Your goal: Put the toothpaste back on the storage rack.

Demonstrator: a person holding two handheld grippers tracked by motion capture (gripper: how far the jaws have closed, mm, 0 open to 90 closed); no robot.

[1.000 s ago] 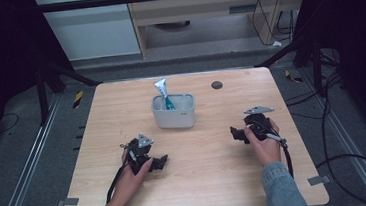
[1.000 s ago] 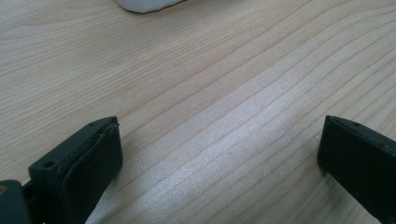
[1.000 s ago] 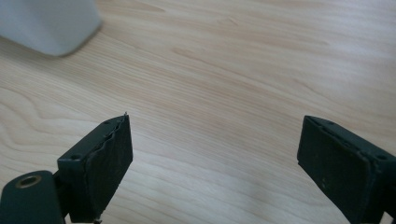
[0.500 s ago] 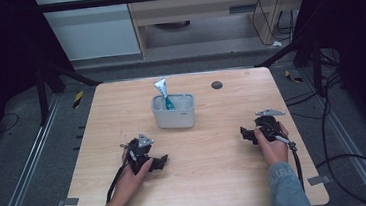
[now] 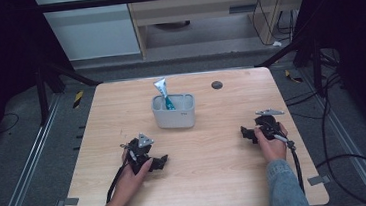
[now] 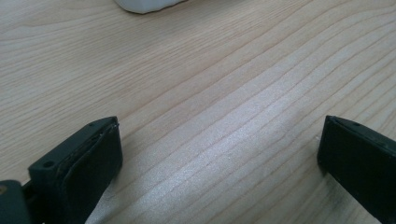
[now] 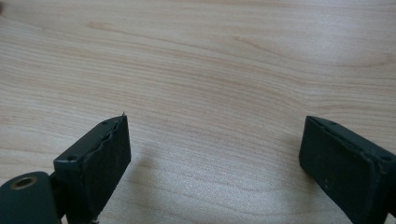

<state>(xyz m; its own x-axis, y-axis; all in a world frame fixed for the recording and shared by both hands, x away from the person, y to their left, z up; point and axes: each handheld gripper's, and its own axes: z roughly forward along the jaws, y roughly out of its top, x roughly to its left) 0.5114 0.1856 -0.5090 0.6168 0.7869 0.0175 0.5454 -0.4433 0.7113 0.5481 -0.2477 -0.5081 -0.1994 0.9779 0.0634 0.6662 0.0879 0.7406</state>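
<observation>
A grey cup-like holder [image 5: 174,112] stands near the middle of the wooden table [image 5: 208,181], with a white and teal tube [image 5: 162,92] sticking up out of it. My left gripper [image 5: 162,162] rests low on the table at the front left, open, with bare wood between its jaws [image 6: 219,135]. A white edge of the holder [image 6: 144,4] shows at the top of the left gripper view. My right gripper [image 5: 245,132] sits at the right side of the table, open over bare wood [image 7: 215,135], nothing held.
A small dark round disc [image 5: 216,85] lies near the table's far edge, right of the holder. Cables [image 5: 296,163] trail from both grippers toward the front. Metal rails and dark floor surround the table; a cabinet stands beyond it.
The right hand and its gripper have slid toward the right and slightly nearer the front edge. The left gripper has stayed where it was.
</observation>
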